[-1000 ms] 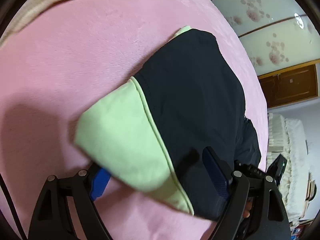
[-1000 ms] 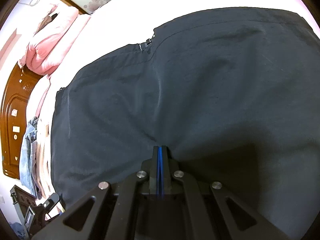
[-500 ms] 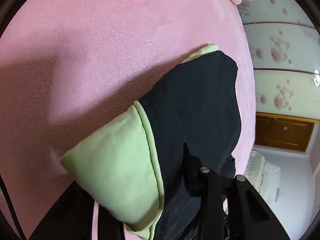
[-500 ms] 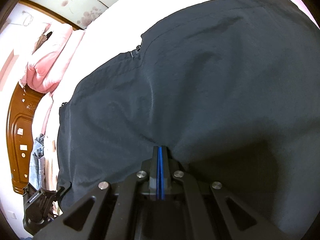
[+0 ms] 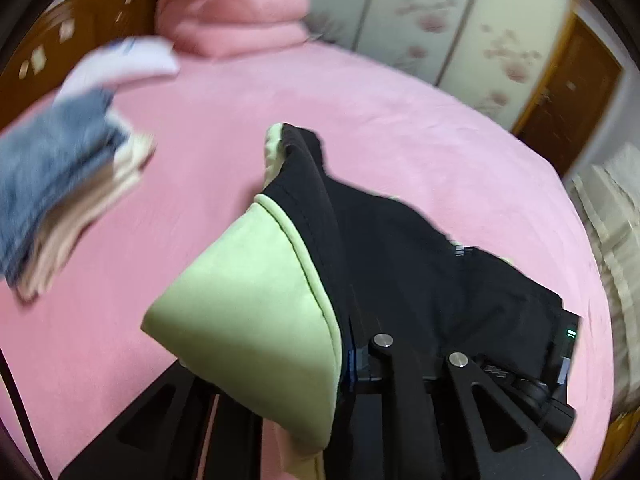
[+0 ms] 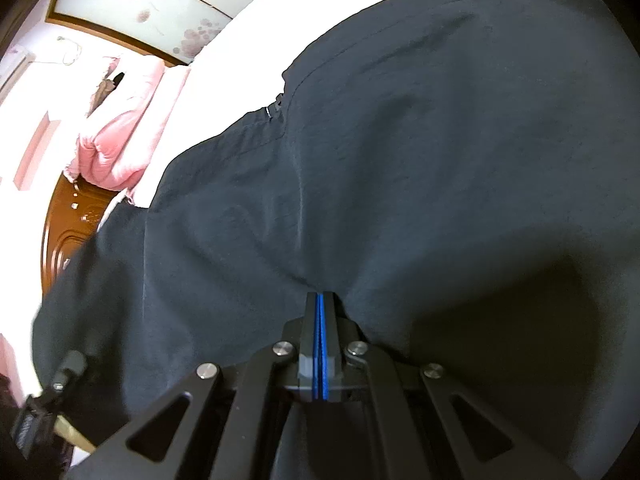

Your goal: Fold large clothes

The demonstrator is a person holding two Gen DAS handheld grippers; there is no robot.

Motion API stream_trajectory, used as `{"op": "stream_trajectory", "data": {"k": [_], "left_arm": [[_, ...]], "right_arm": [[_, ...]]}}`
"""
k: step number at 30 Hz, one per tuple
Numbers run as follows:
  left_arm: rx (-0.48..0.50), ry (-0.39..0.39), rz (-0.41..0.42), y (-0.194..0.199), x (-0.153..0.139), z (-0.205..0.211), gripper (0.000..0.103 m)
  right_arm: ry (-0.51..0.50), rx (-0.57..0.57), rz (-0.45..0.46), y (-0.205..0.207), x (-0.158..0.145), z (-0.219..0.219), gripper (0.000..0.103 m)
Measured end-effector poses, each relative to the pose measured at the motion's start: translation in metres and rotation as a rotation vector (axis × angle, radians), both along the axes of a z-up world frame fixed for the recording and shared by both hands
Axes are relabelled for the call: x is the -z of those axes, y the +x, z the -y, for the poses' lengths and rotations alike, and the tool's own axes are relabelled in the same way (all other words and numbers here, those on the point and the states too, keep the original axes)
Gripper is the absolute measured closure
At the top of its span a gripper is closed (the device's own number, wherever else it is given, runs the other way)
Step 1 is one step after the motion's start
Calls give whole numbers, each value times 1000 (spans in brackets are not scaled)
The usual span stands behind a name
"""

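Observation:
A black garment [image 5: 420, 272] with a light green lining [image 5: 248, 304] lies partly on the pink bed [image 5: 200, 120]. My left gripper [image 5: 338, 346] has its jaws closing on the garment's edge where black meets green. That edge hangs lifted above the bed, and the cloth hides the fingertips. In the right wrist view the black garment [image 6: 400, 160] fills most of the picture. My right gripper [image 6: 320, 298] is shut, and the cloth puckers where the tips pinch it.
A stack of folded clothes [image 5: 60, 184], denim on top, sits at the bed's left side. A folded pink blanket [image 5: 232, 16] lies at the far end before a wooden headboard [image 6: 68, 232]. Flowered wardrobe doors [image 5: 440, 28] stand behind.
My left gripper closed on the garment's green-lined edge and rose with it, swinging the view toward the bed's far end. The right gripper stayed shut on the cloth and shifted slightly.

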State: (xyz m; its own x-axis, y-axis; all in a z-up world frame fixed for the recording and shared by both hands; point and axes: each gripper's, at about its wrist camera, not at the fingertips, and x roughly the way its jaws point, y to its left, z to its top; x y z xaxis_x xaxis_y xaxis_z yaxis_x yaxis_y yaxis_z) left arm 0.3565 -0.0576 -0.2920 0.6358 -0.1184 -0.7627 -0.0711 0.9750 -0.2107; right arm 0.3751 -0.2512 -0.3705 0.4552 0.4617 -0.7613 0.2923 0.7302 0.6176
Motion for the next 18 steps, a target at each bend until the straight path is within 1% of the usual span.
{"op": "stream_trajectory", "data": {"k": [2,4,7,10,12,14,16,18], "left_arm": [[30,19,38,-6,-13,19,91],[62,57,76,-14,-26,47,91],[104,59,119,-21,-41,81,91],[174,75,165,-40,-52,125,91],[213,93,180,-50,-56,150,91],[264,79,189,-62,-57,177,91],[296,72,183,-73,-55,201,91],[323,85,174,-82,-50,219,91]], "right_arm": [[33,-10,-2,1,2,4,103],[64,-32,-9,2,4,9,103],[115,-83,-21,5,7,14,103],[158,-145,-32,7,8,21,103],[170,-173,-43,6,7,25,103],[202,-181,-52,5,6,35,103],[246,-166,-60,4,6,52,103],[256,-137,-55,1,2,74,103]]}}
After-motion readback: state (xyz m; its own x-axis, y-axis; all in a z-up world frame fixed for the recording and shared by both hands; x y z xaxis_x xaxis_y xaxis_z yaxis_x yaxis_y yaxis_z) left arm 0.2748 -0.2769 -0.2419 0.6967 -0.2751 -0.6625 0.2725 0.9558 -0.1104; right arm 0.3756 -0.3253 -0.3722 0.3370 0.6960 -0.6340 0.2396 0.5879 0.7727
